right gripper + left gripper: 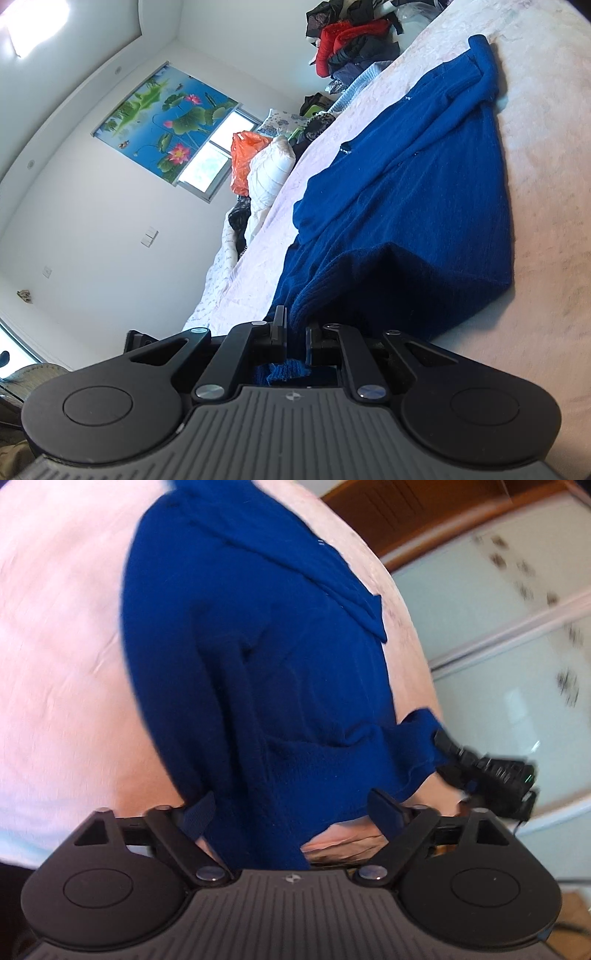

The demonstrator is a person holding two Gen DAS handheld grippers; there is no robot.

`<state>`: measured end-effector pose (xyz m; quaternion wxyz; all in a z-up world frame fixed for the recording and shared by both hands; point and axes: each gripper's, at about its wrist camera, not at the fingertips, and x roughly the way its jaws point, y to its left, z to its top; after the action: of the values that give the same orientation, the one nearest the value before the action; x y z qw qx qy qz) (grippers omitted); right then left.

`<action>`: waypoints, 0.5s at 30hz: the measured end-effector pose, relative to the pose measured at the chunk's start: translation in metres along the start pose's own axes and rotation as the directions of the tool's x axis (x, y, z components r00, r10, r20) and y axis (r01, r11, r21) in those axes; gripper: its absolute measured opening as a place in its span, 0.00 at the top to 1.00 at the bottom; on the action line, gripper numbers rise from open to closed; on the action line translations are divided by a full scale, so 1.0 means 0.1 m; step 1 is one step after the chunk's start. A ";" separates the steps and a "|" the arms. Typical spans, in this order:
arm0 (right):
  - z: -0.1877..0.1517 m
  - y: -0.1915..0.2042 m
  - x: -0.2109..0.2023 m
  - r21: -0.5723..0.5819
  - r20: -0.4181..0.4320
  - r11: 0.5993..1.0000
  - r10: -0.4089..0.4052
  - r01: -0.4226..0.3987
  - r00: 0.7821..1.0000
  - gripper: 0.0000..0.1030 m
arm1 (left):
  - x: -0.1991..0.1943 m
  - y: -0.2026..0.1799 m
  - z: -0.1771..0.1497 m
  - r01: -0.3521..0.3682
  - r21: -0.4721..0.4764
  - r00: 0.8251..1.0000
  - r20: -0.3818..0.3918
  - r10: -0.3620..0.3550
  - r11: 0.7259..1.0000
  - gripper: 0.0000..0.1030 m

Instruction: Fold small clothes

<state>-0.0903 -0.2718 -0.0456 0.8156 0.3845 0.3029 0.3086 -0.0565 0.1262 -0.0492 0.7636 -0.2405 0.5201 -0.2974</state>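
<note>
A blue sweater (258,672) lies spread on the pale pink bedspread (62,646), its knit bunched into folds toward me and one long folded strip running up its far side. My left gripper (295,812) hangs over its near hem with the fingers (201,814) standing apart; the cloth sits loosely between them and neither pad presses on it. My right gripper (295,332) has its fingers drawn close together, clamped on a corner of the same sweater (406,192), and a tuft of blue knit pokes back through the gap. From the left wrist view I see that right gripper (476,768) off to the side, its tip at a corner of the sweater lifted a little off the bed.

The bedspread (546,184) is wrinkled and softly patterned, and it fills most of what I see under the sweater. Along its far edge sits a pile of clothes (351,40), red and dark things heaped together, then an orange bag (243,158) and a white pillow (269,170) closer along the same edge. Behind them stands a white wall (92,229) with a window (214,158), and over it a blind printed with lotus flowers and green leaves (162,118). A light switch (149,236) sits lower on that wall. From the left wrist view, a frosted glass sliding door (498,627) in a wooden frame stands beside the bed.
</note>
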 end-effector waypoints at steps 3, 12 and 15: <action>0.04 0.00 0.01 0.008 0.014 1.000 -0.004 0.004 1.000 0.87 | -0.01 -0.11 0.05 -0.073 0.073 0.997 -0.011 0.074 0.995 0.88; 0.28 0.10 -0.01 -0.034 0.078 0.999 -0.002 0.005 0.997 0.87 | -0.38 -0.50 0.28 -0.156 0.251 0.965 0.243 0.094 0.955 0.92; 0.47 0.15 0.00 -0.064 0.109 0.998 0.016 -0.009 0.994 0.86 | -0.45 -0.58 0.52 -0.176 0.260 0.942 0.324 0.086 0.949 0.92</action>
<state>-0.0601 -0.2850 -0.0089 0.8410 0.3765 0.2452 0.3014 -0.0324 0.1202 0.0375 0.8804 -0.1359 0.3608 -0.2760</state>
